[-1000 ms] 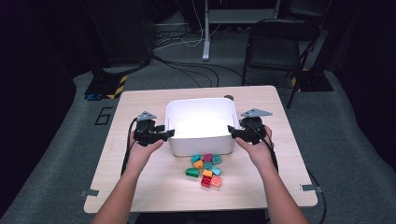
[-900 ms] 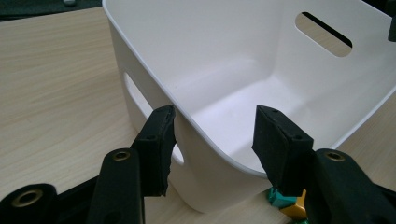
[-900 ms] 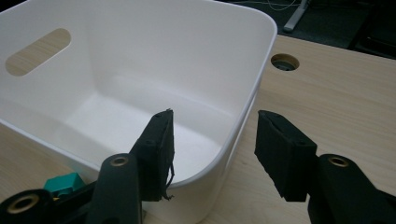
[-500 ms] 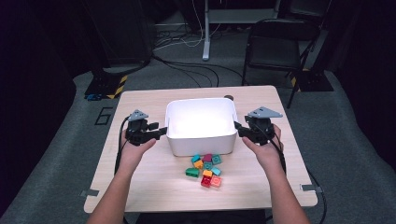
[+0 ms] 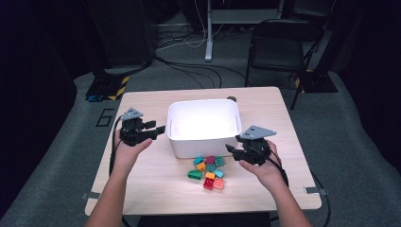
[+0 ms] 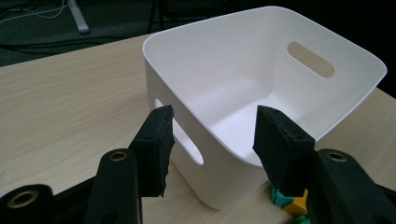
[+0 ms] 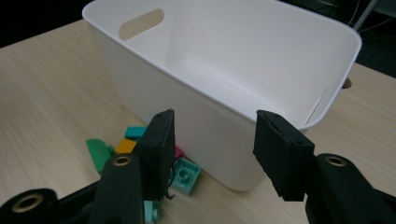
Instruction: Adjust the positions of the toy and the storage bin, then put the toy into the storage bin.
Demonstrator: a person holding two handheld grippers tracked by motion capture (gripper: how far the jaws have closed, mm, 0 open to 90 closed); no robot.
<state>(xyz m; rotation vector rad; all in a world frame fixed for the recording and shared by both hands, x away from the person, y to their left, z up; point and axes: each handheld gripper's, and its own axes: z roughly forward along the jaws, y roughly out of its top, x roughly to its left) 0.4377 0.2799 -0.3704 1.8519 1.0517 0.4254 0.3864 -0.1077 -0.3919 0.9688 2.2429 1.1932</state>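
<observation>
From the high view, both hands have let go of the white plastic bin (image 5: 202,126) and pulled back; the left gripper (image 5: 160,128) and right gripper (image 5: 230,148) were touching its sides a second ago. The bin is set down in the middle of the wooden table (image 5: 142,184).

In the left gripper view, the jaws have just been opening, with nothing between them.

In the right gripper view, the jaws have just been opening too, empty, near the small colourful toy bricks (image 7: 184,173). Picking up bricks probably comes next.

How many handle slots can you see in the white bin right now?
3. In the left gripper view, one slot is in the white bin's far wall and one in the near wall; the right gripper view shows another. Others may be hidden.
</observation>
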